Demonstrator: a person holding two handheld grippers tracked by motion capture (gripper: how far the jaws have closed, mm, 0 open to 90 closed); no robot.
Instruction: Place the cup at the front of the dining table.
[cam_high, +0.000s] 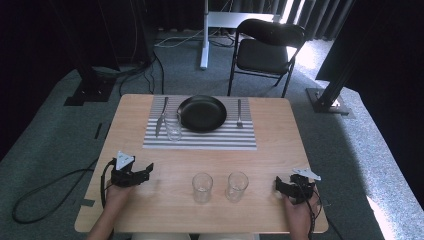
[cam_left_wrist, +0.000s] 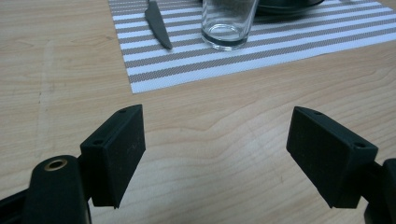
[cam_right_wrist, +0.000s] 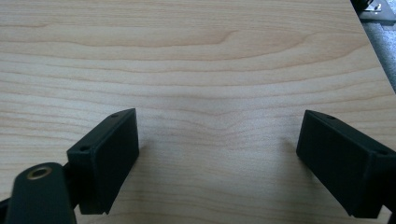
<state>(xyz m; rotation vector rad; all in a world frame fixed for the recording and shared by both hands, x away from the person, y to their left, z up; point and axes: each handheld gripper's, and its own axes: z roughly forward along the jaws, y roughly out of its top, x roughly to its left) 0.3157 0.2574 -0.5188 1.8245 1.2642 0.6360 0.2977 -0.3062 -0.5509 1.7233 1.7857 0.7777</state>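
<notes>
Two empty drinking glasses stand side by side near the table's near edge: the left glass (cam_high: 202, 187) and the right glass (cam_high: 236, 185), close together but apart. The left gripper (cam_high: 148, 170) rests toward the near-left corner, its jaws spread wide with nothing between them; the right gripper (cam_high: 278, 184) rests toward the near-right corner, its jaws likewise spread and empty. Toward the far edge lies one striped placemat (cam_high: 200, 141) bearing one black plate (cam_high: 202, 113), a third glass (cam_high: 173, 126), one knife (cam_high: 161, 118) and one fork (cam_high: 239, 113). One folding chair (cam_high: 267, 47) stands beyond the table (cam_high: 265, 165).
</notes>
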